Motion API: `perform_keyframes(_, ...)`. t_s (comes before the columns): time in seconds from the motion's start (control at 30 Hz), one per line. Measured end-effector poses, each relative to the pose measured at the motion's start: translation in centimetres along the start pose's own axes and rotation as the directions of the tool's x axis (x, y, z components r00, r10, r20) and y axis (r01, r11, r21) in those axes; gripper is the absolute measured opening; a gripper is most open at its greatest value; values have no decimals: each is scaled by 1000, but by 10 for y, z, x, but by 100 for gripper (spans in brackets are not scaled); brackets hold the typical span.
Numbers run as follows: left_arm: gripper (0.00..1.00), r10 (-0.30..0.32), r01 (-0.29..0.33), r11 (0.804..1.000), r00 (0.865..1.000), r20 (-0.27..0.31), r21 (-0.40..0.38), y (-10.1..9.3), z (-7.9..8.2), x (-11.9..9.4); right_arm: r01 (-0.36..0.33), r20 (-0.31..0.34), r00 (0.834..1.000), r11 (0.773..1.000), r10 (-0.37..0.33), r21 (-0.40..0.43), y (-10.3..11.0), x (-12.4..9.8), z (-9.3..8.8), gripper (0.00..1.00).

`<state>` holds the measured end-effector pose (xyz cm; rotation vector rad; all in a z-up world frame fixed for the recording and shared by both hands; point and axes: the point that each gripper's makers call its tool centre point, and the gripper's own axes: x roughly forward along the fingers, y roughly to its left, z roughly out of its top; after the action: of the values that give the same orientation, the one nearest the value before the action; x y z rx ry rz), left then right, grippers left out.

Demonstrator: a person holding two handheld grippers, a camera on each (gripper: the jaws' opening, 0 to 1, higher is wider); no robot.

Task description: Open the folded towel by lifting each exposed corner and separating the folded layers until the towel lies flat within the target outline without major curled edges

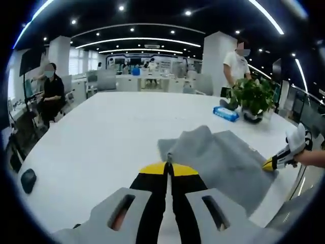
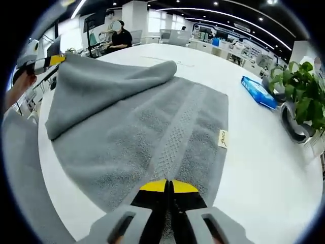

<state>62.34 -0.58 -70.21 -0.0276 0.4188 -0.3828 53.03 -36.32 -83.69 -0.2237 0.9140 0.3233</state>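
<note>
Right gripper view: I have the grey towel (image 2: 152,127) mostly spread on the white desk (image 2: 264,168), left of the potted plant (image 2: 299,96) — one layer is lifted. Both grippers (image 2: 169,190) (image 1: 168,161) pinch its edges; flattening remains, I judge.

Out ahead of my left gripper and off to its right, I've got a leafy green potted plant in a dark round pot (image 1: 254,99) standing on the big white round-edged table (image 1: 101,142). Just left of it lies a flat blue plastic packet (image 1: 226,114). Far down to the left, a small dark oval object (image 1: 28,180) rests near the table edge. A seated person in black (image 1: 51,94) is beyond the left rim, and a standing person in a white shirt (image 1: 236,66) is behind the plant. Rows of ceiling strip lights (image 1: 137,40) curve overhead.
</note>
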Motion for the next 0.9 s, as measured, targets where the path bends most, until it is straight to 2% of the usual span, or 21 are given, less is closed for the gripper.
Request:
perform_keyframes(0.4, 1, 71, -72, 996, 997, -28, -54, 37, -20, -10, 34, -25, 999, 999, -34, 4, -8, -3, -6, 0)
perform_keyframes(0.63, 1, 130, -139, 983, 989, -77, -124, 64, -46, -20, 60, -27, 998, 998, -59, 27, -19, -9, -14, 0)
perform_keyframes(0.7, 1, 140, -151, 978, 986, -86, -146, 68, -45, -21, 60, -21, 998, 997, -59, 40, -21, -10, -15, 0)
perform_keyframes(0.9, 1, 163, -175, 978, 981, -105, -115, 80, -41, -23, 71, -24, 997, 996, -70, 53, -26, -12, -18, 0)
